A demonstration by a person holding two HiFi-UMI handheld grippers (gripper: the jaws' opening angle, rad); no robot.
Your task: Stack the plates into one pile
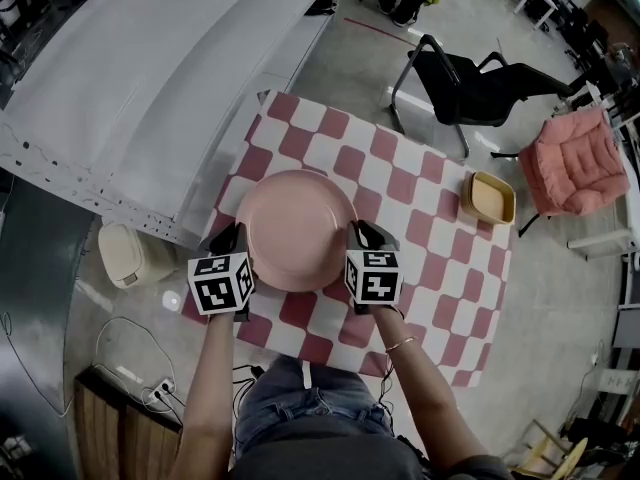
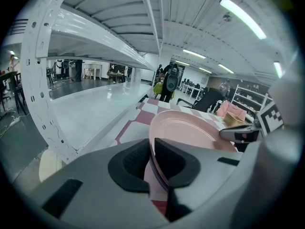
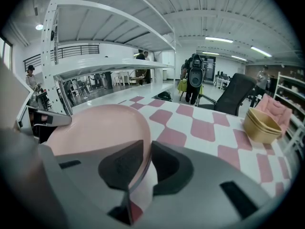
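A large pink plate (image 1: 297, 230) lies over the red-and-white checked table (image 1: 430, 208), held between my two grippers. My left gripper (image 1: 232, 236) is at its left rim. In the left gripper view the plate (image 2: 190, 128) has its rim in the narrow slot between the pads, and the gripper (image 2: 152, 163) stands slightly open around it; a darker second edge shows just under the rim. My right gripper (image 1: 362, 233) is at the right rim. In the right gripper view its jaws (image 3: 147, 163) are shut on the edge of the plate (image 3: 95, 128).
A stack of yellow square bowls (image 1: 488, 198) (image 3: 261, 124) sits near the table's far right edge. A white metal shelf (image 1: 130, 88) runs along the table's left. A black chair (image 1: 470, 78) and a pink cushioned chair (image 1: 580, 158) stand beyond; a white bin (image 1: 128, 255) sits on the floor at left.
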